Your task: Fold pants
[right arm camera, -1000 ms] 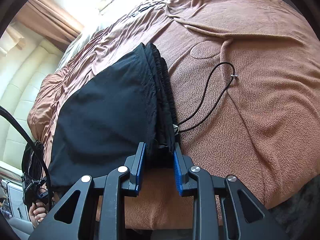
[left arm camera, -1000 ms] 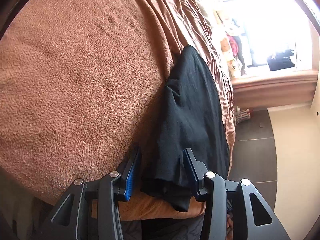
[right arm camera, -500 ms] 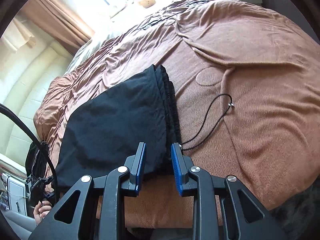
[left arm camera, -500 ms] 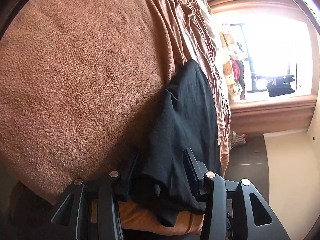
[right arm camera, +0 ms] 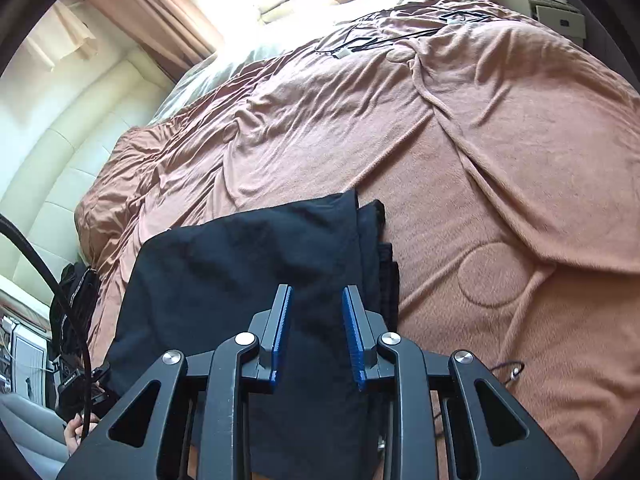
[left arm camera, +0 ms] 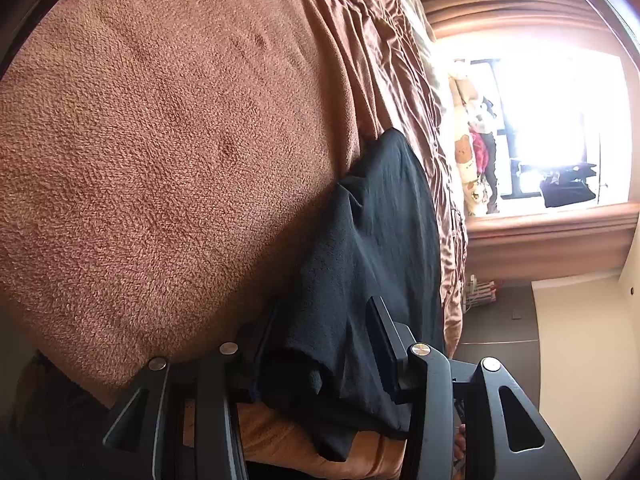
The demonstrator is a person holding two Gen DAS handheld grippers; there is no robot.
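Left wrist view: the left hand-held gripper point(left arm camera: 320, 344) stands about half open with a thick bundle of the black pants point(left arm camera: 376, 232) filling the gap between its fingers. The cloth appears to press against both pads, so this reads as a grip on the bunched end. The pants lie along the near edge of the bed, on the brown blanket point(left arm camera: 160, 140), and stretch away toward the bright window point(left arm camera: 560, 128).

Right wrist view: the right hand-held gripper point(right arm camera: 316, 336) is only partly closed. Both blue pads point(right arm camera: 282, 336) show bare along their full length, with dark cloth lying beneath them and nothing pinched between. It hovers over the folded pants point(right arm camera: 240, 264), which rest flat on the blanket point(right arm camera: 480, 140), the layered edge facing the right side. A thin black cord point(right arm camera: 512, 372) loops on the blanket just beside the gripper. At lower left a person's hand point(right arm camera: 78, 434) and the other gripper's body are partly visible.

Procedure for the step in hand, judged as completing a fold:
1. Keep the left grip steady so the layers do not slide apart.
2. Bring the held end over level, aligning its edges with the stack.
3. Keep the cord clear of the fold.
4. Release only once the cloth lies flat.
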